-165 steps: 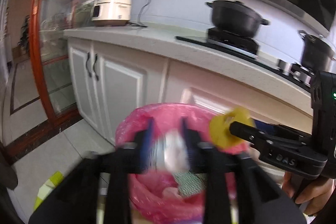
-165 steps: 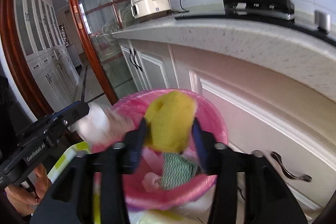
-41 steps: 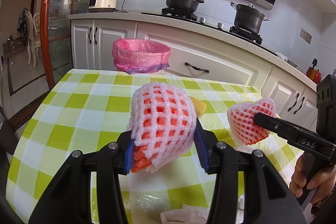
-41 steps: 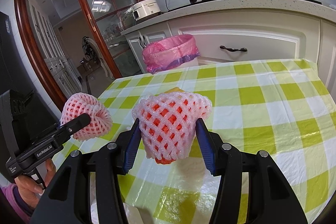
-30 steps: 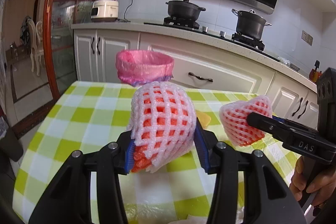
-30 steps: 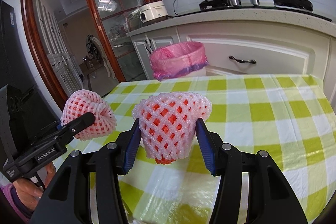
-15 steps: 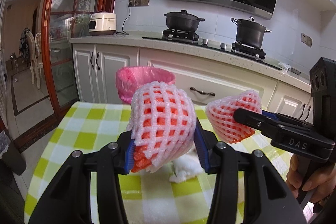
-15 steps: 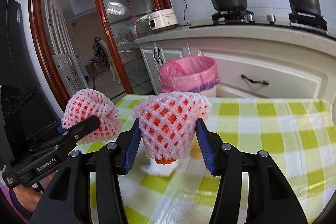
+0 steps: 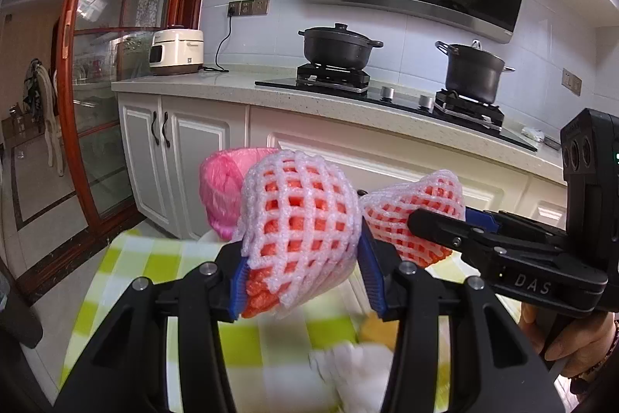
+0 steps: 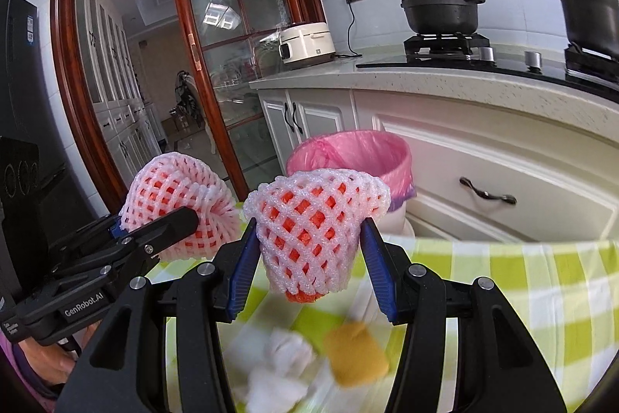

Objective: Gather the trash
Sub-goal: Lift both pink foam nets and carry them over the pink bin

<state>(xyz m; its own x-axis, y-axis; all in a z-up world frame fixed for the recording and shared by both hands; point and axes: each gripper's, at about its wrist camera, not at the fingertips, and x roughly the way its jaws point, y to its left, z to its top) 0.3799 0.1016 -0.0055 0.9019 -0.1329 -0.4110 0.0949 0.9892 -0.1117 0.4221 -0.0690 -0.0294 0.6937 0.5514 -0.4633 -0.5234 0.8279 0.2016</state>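
Note:
My left gripper [image 9: 303, 277] is shut on a pink-and-white foam fruit net [image 9: 298, 219], which fills the left wrist view's centre. My right gripper [image 10: 309, 258] is shut on a second foam net [image 10: 315, 231]. Each gripper shows in the other's view: the right one [image 9: 437, 223] with its net [image 9: 418, 215], the left one [image 10: 182, 217] with its net [image 10: 174, 196]. A bin lined with a pink bag [image 10: 348, 153] stands just beyond the table's far edge, partly hidden behind the nets [image 9: 220, 188].
On the green-checked tablecloth [image 10: 522, 277] below the grippers lie a yellow sponge [image 10: 356, 355] and crumpled white tissue [image 10: 278, 370], both blurred. White cabinets and a counter [image 9: 348, 107] with two black pots stand behind the bin. A red-framed glass door [image 9: 77, 103] is at the left.
Both grippers, still holding their nets, have moved forward over the table toward the bin and risen a little. The bin and counter look larger and nearer.

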